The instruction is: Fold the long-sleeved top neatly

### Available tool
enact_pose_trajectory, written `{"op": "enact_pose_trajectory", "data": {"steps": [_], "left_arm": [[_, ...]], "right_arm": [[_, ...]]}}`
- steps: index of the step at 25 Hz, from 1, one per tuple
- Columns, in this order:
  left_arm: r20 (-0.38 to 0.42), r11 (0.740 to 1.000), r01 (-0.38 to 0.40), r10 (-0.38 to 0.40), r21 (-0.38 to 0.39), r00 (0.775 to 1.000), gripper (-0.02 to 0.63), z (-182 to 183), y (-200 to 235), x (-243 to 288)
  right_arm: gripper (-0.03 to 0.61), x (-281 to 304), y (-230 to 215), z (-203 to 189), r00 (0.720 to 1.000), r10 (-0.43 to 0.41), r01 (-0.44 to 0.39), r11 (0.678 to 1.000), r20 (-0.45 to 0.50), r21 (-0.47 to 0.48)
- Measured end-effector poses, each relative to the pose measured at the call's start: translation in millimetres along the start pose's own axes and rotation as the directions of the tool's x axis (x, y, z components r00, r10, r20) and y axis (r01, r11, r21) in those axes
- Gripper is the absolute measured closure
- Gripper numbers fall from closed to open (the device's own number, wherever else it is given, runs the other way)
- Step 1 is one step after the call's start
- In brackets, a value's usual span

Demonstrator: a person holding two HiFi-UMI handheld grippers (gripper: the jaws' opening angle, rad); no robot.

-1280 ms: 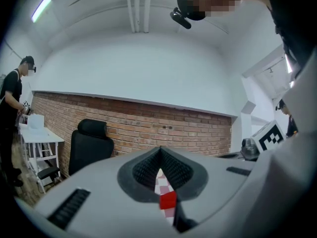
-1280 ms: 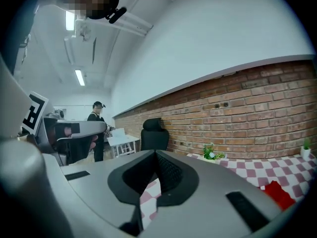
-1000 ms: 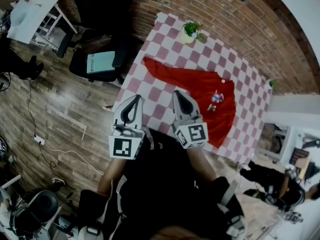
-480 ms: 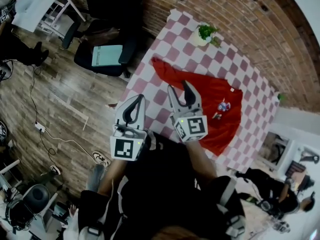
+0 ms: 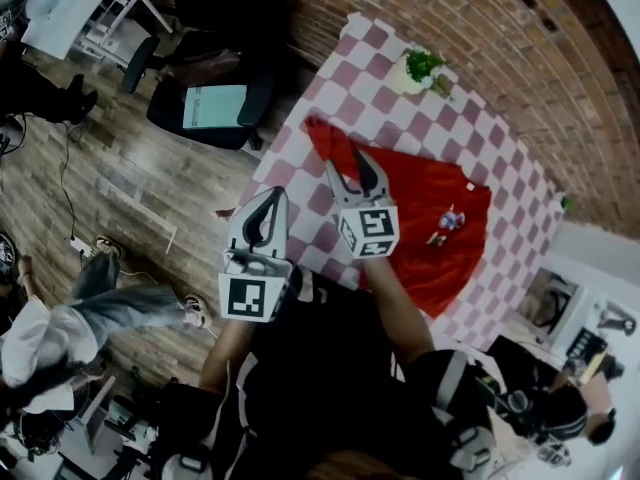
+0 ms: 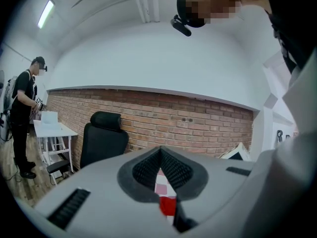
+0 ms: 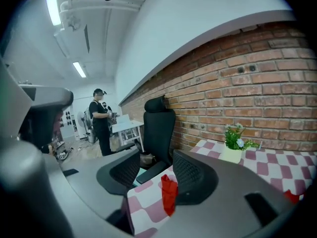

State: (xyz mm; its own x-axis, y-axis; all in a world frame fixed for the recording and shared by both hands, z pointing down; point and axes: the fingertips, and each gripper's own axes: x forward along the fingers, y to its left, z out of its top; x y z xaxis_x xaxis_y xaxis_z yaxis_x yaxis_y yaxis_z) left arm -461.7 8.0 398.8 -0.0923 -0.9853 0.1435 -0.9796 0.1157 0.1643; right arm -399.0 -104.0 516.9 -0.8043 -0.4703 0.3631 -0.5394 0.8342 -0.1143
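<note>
The long-sleeved top (image 5: 430, 203) is red and lies spread flat on the pink-and-white checked worktop (image 5: 470, 118), with a small printed motif (image 5: 447, 221) on its chest and one sleeve (image 5: 325, 140) stretched out toward the worktop's corner nearest the office chair (image 5: 215, 118). The right gripper (image 5: 350, 161) hangs over that sleeve; its fingers (image 7: 195, 175) stand wide apart, having just been opening, and grip nothing. In the right gripper view the crumpled sleeve end (image 7: 168, 192) shows in the gap between them, lying on the cloth and touched by neither finger. The left gripper (image 5: 271, 198) is held beside it at the worktop's near edge, apart from the top. Its fingers (image 6: 174, 170) are pressed together with nothing between them, and only a sliver of checked cloth and red fabric shows beyond them. A potted plant (image 5: 420, 68) stands at the far side of the worktop, near the brick wall (image 5: 500, 38), well apart from the top.
</note>
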Motion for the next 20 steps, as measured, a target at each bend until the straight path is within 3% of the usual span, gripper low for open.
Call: {"op": "enact_pose_trajectory", "data": {"steps": [6, 13, 20], "left_arm": [[-0.016, 1.000, -0.004, 0.004, -0.012, 1.000, 0.609, -7, 7, 18], [-0.051, 0.999, -0.022, 0.021, -0.031, 0.999, 0.609, -25, 17, 39], [-0.080, 0.999, -0.035, 0.032, -0.035, 0.996, 0.609, -39, 25, 47]], "right_arm": [[0.387, 53, -22, -50, 0.993, -0.042, 0.044, 0.999, -0.109, 0.017], [0.388, 101, -46, -115, 0.965, -0.050, 0.056, 0.998, -0.257, 0.014], [0.388, 130, -58, -143, 0.946, -0.046, 0.061, 0.997, -0.321, 0.037]]}}
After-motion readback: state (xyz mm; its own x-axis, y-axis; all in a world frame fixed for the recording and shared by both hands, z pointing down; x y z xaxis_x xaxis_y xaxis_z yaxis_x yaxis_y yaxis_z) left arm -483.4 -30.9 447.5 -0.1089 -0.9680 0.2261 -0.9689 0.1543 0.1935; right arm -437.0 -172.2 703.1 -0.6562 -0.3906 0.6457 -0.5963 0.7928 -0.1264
